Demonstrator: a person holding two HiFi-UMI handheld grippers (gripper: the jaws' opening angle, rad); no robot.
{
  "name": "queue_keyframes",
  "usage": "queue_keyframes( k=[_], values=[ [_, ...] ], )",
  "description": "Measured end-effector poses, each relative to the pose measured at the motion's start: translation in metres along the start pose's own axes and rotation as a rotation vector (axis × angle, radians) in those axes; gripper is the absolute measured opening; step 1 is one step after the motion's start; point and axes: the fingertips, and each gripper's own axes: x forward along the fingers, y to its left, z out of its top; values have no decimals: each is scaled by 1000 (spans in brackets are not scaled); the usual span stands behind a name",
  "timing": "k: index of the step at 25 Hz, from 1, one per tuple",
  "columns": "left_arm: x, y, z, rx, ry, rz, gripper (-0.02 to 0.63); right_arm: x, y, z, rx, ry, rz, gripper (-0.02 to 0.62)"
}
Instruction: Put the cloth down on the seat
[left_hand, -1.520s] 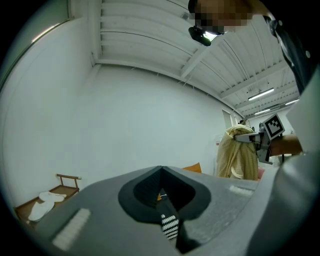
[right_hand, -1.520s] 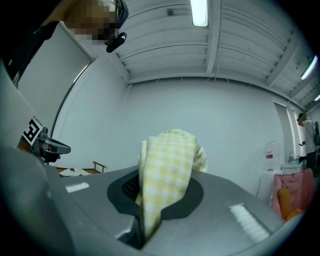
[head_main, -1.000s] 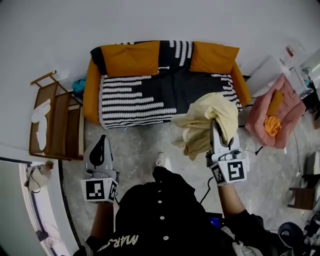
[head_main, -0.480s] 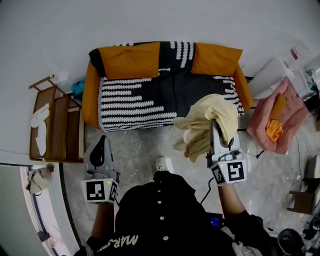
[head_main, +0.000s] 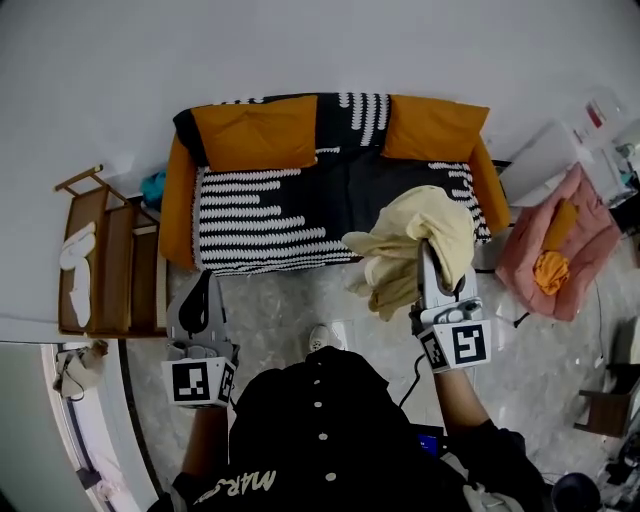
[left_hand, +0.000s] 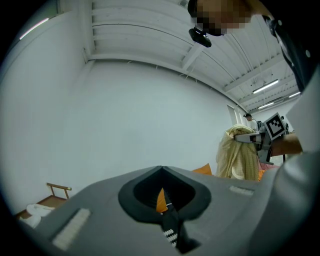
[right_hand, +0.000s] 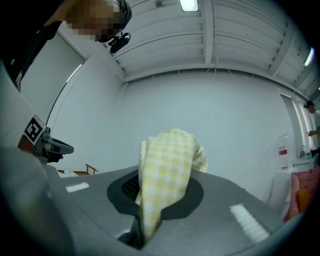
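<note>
The cloth (head_main: 415, 240) is pale yellow and checked, and it hangs bunched over my right gripper (head_main: 432, 262), which is shut on it in the air in front of the sofa. The sofa's black-and-white patterned seat (head_main: 300, 205) lies beyond, just past the cloth's far edge. In the right gripper view the cloth (right_hand: 167, 170) rises out between the jaws of the right gripper (right_hand: 150, 200). My left gripper (head_main: 203, 285) is shut and holds nothing, level over the floor at the left. The left gripper view shows the cloth (left_hand: 239, 155) off to the right.
Two orange cushions (head_main: 260, 130) (head_main: 432, 125) lean on the sofa's back. A wooden rack (head_main: 105, 260) stands left of the sofa. A pink heap (head_main: 560, 250) with an orange item and a white box (head_main: 545, 160) are at the right. The person's shoe (head_main: 320, 338) is on the speckled floor.
The person and both grippers have come closer to the sofa. The cloth is still held in the right gripper and hangs the same way.
</note>
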Motion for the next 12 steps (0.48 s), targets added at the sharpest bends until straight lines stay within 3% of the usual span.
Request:
queue_keyframes(
  k=[4, 12],
  values=[
    [23, 2, -4, -23, 6, 7, 0, 18, -14, -12, -49, 35, 12, 58],
    [53, -2, -8, -22, 19, 18, 0, 48, -26, -25, -23, 55, 51, 58]
  ],
)
